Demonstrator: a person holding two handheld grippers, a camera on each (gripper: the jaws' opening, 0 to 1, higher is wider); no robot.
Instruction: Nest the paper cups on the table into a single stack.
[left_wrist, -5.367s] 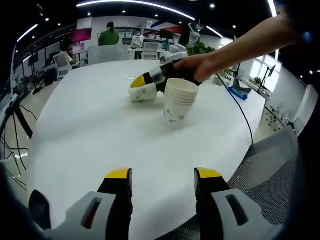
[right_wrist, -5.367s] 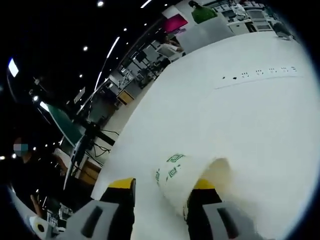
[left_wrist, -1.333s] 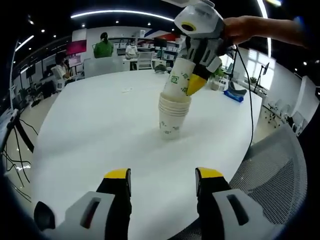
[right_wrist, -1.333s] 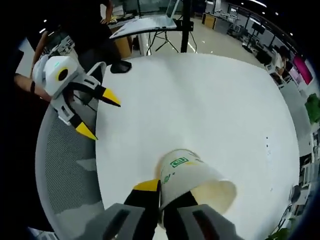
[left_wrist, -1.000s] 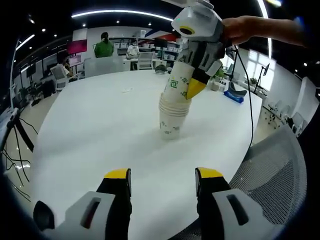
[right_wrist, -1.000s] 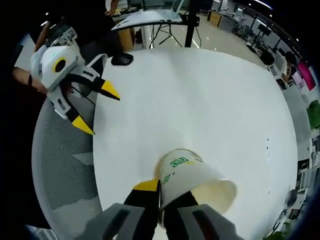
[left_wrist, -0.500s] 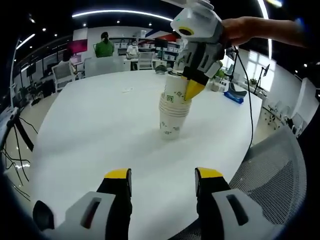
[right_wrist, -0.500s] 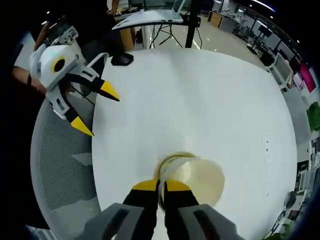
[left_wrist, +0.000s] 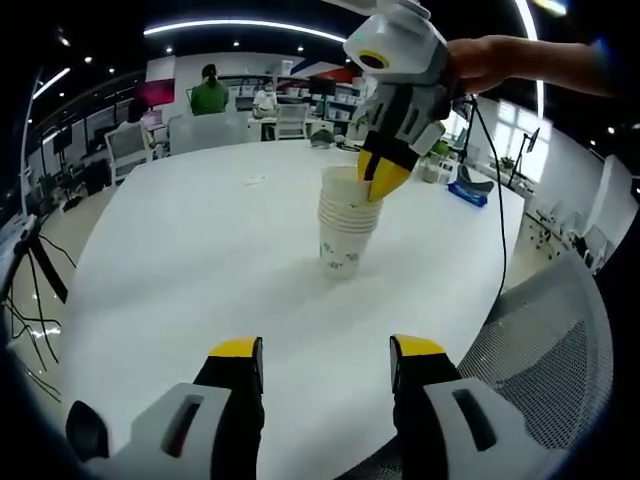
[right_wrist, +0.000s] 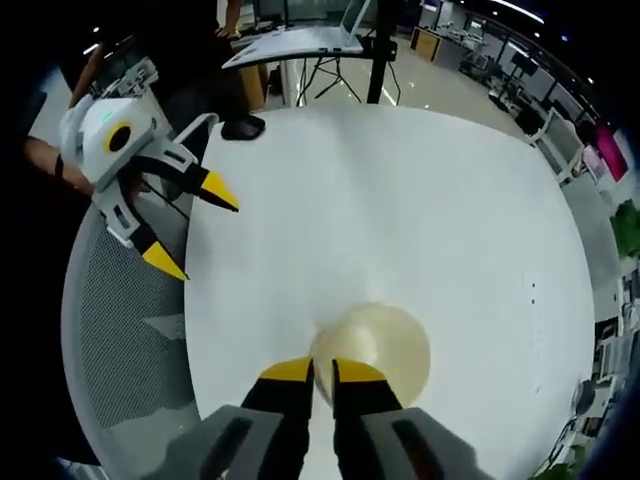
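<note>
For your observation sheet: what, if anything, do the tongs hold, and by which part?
The right tongs pinch the top cup by its rim; the left tongs hold nothing.

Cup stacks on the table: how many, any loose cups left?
1: the cup stack stands mid-table, the right gripper at its rim. No loose cups visible; the nested cup count is unclear.

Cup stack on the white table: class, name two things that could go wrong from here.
1. The right tool pinches the top cup's rim; pulling away without opening could lift that cup out or tip the cup stack.
2. The stack stands free on the table, and the open left tool is not steadying it.
</note>
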